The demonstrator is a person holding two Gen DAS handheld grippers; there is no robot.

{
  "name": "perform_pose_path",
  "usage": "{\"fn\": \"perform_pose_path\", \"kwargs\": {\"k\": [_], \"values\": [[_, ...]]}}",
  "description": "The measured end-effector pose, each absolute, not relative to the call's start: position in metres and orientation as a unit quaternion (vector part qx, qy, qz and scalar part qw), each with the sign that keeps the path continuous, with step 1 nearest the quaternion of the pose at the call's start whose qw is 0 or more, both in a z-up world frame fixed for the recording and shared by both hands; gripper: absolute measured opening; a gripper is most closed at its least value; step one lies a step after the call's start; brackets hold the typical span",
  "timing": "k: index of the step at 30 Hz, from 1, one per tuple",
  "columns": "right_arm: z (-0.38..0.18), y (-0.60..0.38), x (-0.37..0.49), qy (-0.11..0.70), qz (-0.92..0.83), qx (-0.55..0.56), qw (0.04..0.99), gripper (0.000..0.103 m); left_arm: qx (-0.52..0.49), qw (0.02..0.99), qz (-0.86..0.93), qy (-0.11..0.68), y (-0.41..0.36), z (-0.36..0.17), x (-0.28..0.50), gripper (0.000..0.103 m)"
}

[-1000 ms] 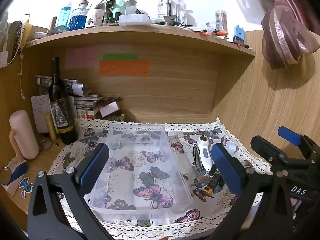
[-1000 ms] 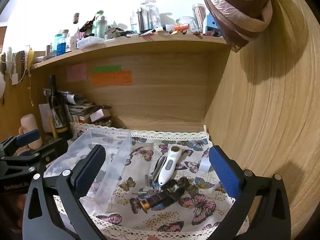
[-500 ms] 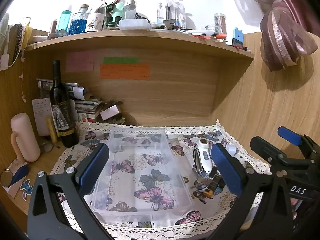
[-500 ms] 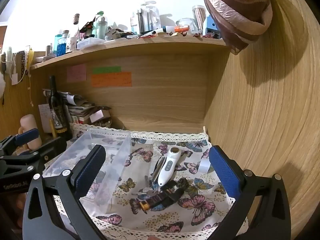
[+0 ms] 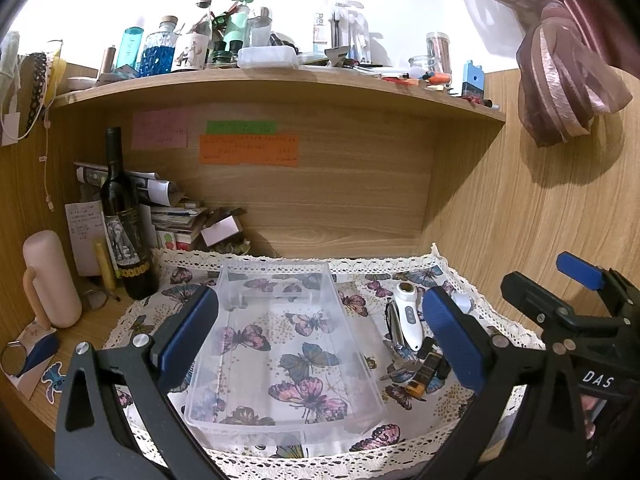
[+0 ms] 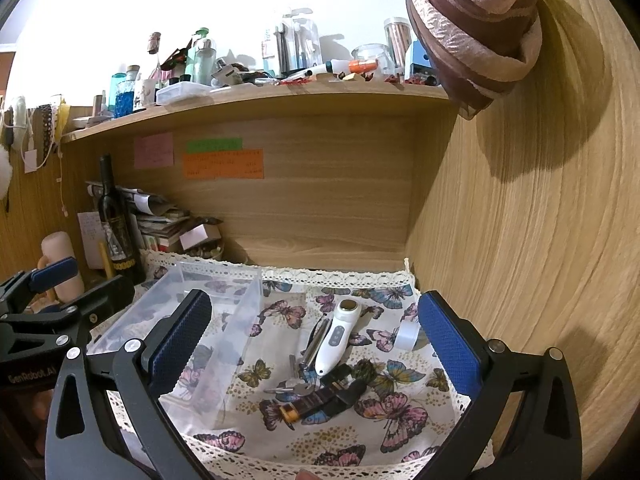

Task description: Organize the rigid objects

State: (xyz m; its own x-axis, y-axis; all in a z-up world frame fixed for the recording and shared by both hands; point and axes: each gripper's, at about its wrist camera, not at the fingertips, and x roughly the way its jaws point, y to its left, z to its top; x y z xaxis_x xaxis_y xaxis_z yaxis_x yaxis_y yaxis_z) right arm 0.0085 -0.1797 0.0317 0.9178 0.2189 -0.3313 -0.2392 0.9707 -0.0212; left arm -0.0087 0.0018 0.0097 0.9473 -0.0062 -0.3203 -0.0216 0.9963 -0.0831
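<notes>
1. The left gripper (image 5: pixel 320 336) hangs with its jaws wide apart above the clear plastic bin (image 5: pixel 280 344), holding nothing
2. The right gripper (image 6: pixel 316 344) is likewise spread wide and empty
3. The empty bin sits on the butterfly cloth (image 6: pixel 384 408); just right of it lie a white handheld device (image 6: pixel 336 336), keys (image 6: pixel 292 388) and a dark tube (image 6: pixel 320 400)

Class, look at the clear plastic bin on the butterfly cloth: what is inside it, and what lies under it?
Nothing shows inside the clear plastic bin. The butterfly cloth shows through its floor. The left hand-held gripper covers parts of both side walls, so those edges are hidden.
</notes>
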Motion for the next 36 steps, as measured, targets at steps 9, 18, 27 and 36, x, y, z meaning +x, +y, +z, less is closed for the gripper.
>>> {"fn": "perform_pose_path", "kwargs": {"k": [9, 18, 27, 36], "values": [[0.0327, -0.1797, 0.0085, 0.164, 0.118, -0.030, 0.979, 0.103, -0.044, 0.986, 0.004, 0.161, 0.0011, 0.0096, -0.0096, 0.103], [0.0345, -0.1785, 0.0067, 0.162, 0.119, -0.029, 0.979, 0.103, -0.049, 0.986, -0.001, 0.160, 0.0018, 0.0123, -0.0114, 0.103], [0.0345, -0.1773, 0.0053, 0.159, 0.120, -0.032, 0.979, 0.103, -0.051, 0.986, -0.001, 0.159, 0.0028, 0.0133, -0.0123, 0.103], [0.0358, -0.1774, 0.0040, 0.158, 0.118, -0.031, 0.980, 0.103, -0.050, 0.986, -0.002, 0.159, 0.0018, 0.0125, -0.0130, 0.103]]}}
